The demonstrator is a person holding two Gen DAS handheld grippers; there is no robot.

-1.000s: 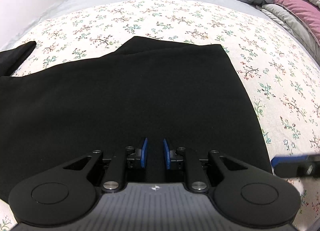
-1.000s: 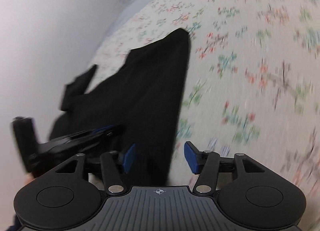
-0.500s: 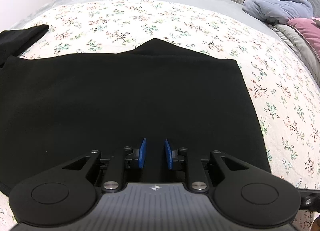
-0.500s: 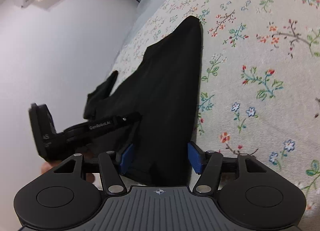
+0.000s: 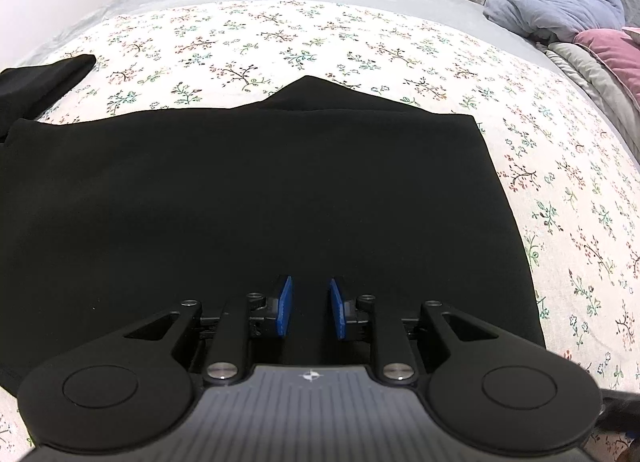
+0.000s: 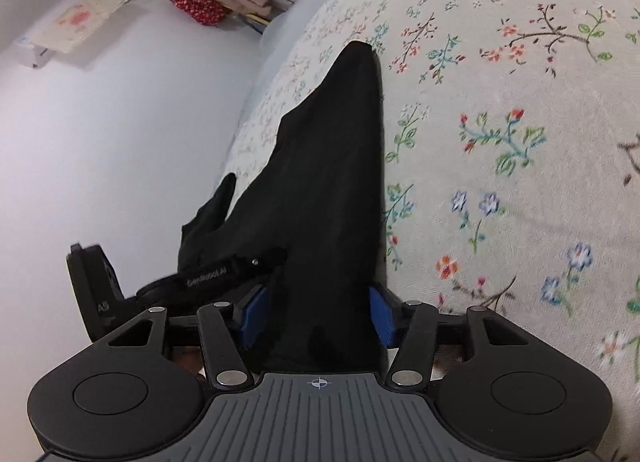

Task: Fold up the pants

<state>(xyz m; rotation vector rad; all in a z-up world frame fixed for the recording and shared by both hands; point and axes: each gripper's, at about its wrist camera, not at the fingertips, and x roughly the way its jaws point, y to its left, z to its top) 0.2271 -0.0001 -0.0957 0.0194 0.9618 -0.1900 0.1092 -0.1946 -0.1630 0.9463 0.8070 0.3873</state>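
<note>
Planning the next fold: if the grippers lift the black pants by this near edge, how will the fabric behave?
The black pants lie flat and follow the floral bedspread, so they are probably floppy and will drape. Thin and smooth-looking, they are likely light, and may slide.

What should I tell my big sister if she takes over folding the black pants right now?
Left gripper: pads a small gap apart over the near edge of the black pants; I cannot tell if it pinches cloth.
Right gripper: open wide, its pads either side of the pants' near right edge, not closed on it.
The pants lie flat on the flowered bedspread, layers stacked, with one black end off to the far left.
Done: they look folded lengthwise already.
Left: probably close both grippers on the near edge and fold again.
</note>
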